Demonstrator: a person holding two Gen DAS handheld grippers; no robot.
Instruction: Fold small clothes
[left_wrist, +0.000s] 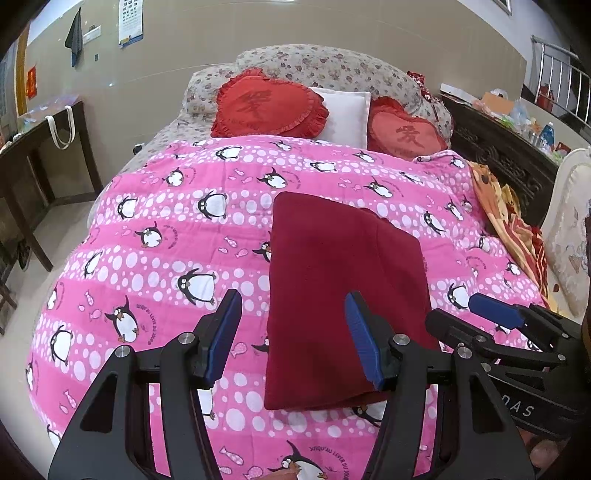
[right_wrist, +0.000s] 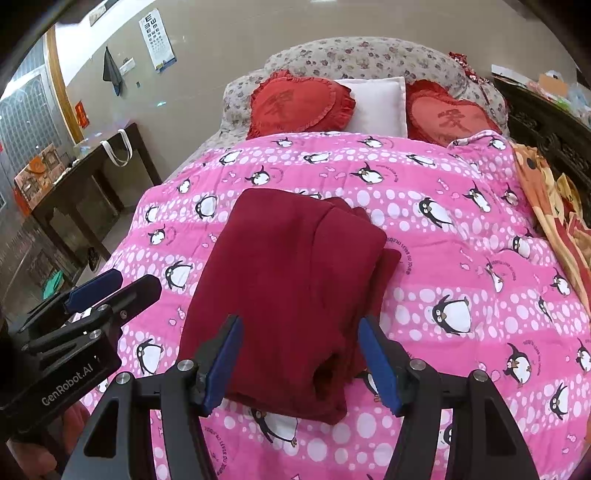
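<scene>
A dark red garment (left_wrist: 343, 288) lies folded into a long rectangle on the pink penguin quilt (left_wrist: 166, 236). In the right wrist view the garment (right_wrist: 295, 266) shows doubled layers along its right side. My left gripper (left_wrist: 293, 299) hovers open above the garment's near left edge, its blue pads apart and pressing on nothing. My right gripper (right_wrist: 301, 323) is open over the garment's near end, with the cloth below the gap and untouched by the pads. Each gripper shows in the other's view: the right gripper (left_wrist: 461, 314) at the garment's right, the left gripper (right_wrist: 136, 278) at its left.
Two red heart cushions (left_wrist: 269, 103) and a white pillow (left_wrist: 347, 114) lean on floral pillows at the head of the bed. An orange patterned blanket (left_wrist: 509, 221) lies along the right edge. A dark wooden table (right_wrist: 85, 181) with a white bag stands left of the bed.
</scene>
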